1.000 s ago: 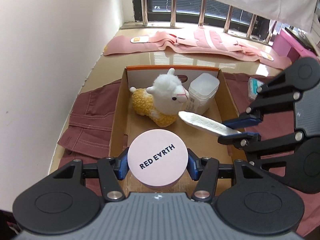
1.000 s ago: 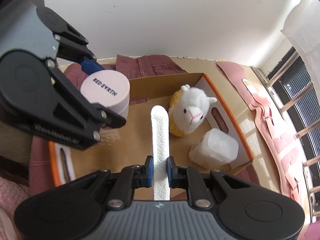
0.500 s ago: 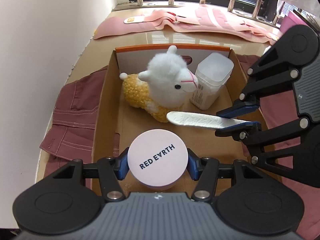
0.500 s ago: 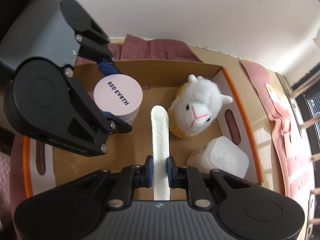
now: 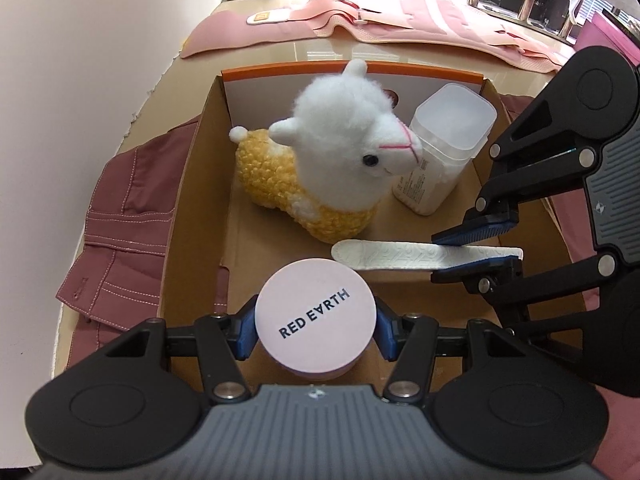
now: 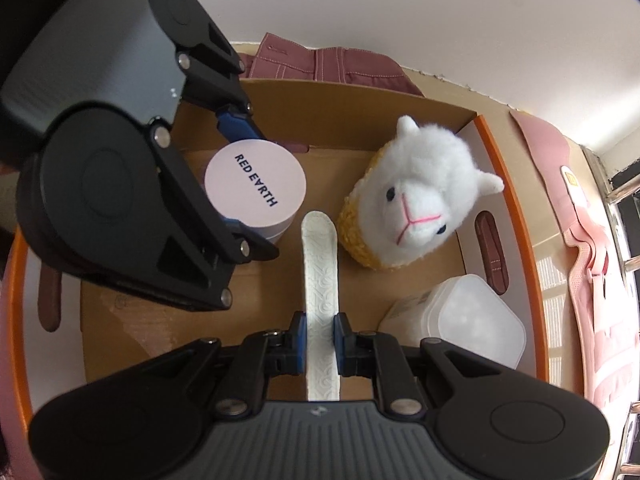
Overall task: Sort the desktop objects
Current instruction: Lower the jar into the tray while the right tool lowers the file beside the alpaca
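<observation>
My left gripper [image 5: 315,330] is shut on a round pink jar [image 5: 315,322] lettered RED EARTH, held low inside the cardboard box [image 5: 192,184]. The same jar [image 6: 256,190] shows in the right wrist view between the left gripper's blue pads. My right gripper [image 6: 320,344] is shut on a flat white patterned strip [image 6: 320,276]; it reaches in from the right in the left wrist view [image 5: 474,250], the strip [image 5: 400,258] lying level just beyond the jar. A white and yellow plush alpaca [image 5: 332,164] lies in the box beside a translucent lidded container [image 5: 444,152].
The box has an orange-edged far wall [image 5: 352,70] with a handle slot. Dusty-red trousers [image 5: 120,216] lie under and left of it. Pink fabric pieces [image 5: 360,20] spread toward the barred window. A white wall [image 5: 60,80] runs close on the left.
Both grippers have sunk into the box with their loads. The alpaca and container look larger and nearer. The strip now lies level close to the jar's far side.
</observation>
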Demonstrator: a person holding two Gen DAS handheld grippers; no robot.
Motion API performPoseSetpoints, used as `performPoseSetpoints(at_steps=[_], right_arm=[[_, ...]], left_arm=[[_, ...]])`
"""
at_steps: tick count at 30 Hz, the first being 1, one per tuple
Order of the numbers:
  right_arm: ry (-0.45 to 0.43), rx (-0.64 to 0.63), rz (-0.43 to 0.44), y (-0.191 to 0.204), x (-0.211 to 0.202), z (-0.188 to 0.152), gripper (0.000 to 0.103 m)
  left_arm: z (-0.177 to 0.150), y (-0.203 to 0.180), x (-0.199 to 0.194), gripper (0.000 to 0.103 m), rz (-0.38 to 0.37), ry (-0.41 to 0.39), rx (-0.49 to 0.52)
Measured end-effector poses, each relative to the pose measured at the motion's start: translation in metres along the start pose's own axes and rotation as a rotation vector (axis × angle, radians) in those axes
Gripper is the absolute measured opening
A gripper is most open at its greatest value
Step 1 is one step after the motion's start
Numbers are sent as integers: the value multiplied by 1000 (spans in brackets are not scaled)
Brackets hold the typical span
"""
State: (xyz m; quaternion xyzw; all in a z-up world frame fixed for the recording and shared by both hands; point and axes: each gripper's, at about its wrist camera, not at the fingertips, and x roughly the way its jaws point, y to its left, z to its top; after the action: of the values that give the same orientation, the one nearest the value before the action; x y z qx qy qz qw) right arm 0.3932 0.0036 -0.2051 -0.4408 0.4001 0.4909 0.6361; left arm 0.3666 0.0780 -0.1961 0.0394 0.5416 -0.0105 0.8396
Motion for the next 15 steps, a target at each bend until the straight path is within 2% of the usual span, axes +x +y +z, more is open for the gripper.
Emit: performPoseSetpoints(at_steps=[15], right_arm=[[22,8,17,-2,16,-5,13]], left_arm=[[2,0,10,56,-13,-5,24]])
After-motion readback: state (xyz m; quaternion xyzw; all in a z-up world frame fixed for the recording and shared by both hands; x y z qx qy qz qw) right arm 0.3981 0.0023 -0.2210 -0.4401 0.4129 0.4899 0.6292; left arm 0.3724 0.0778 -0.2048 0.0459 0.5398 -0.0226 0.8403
